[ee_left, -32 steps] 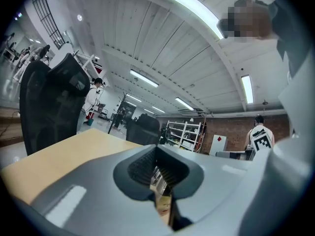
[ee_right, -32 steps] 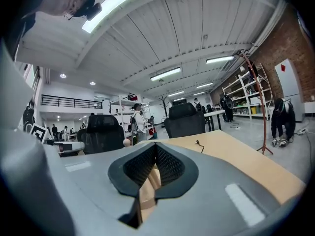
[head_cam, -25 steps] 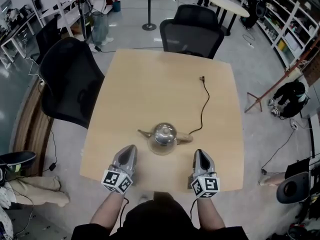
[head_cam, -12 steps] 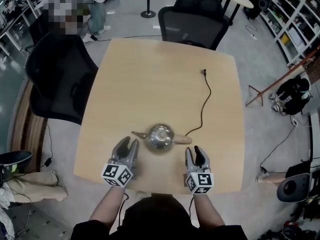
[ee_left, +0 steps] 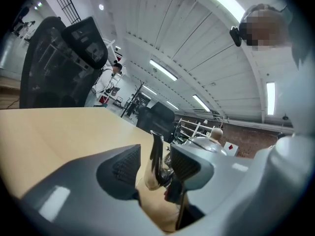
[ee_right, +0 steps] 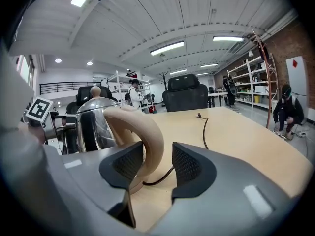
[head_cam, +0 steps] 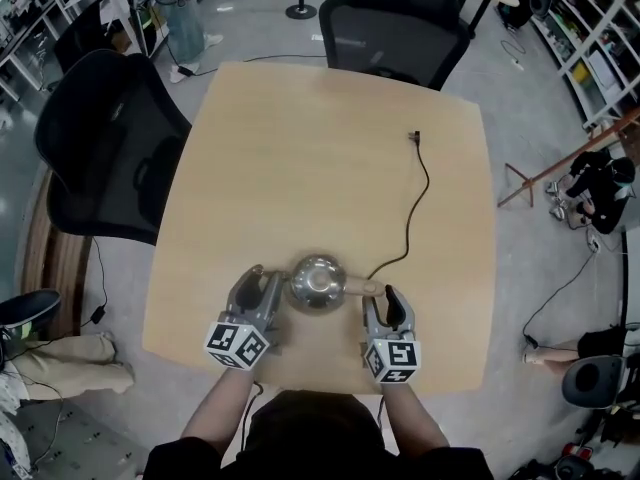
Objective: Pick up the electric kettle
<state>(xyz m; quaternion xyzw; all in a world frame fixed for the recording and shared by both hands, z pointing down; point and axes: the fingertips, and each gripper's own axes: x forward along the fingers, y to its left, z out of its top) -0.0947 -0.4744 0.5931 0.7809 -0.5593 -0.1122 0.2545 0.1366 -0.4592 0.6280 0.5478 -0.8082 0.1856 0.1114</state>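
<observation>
A shiny steel electric kettle stands on the wooden table near its front edge. Its spout points left and its beige loop handle points right. My left gripper is opening, and the spout stands between its pads without being pressed. My right gripper is opening too; the handle sits between its pads, close to the left one, with a gap on the right. In the right gripper view the kettle body and its knob show at the left.
A black power cord runs from under the kettle's handle across the table to a plug at the far right. Black office chairs stand at the table's left side and far side.
Both grippers have come forward and down to the kettle and gone from shut to open. The left one now straddles the spout, the right one the handle.
</observation>
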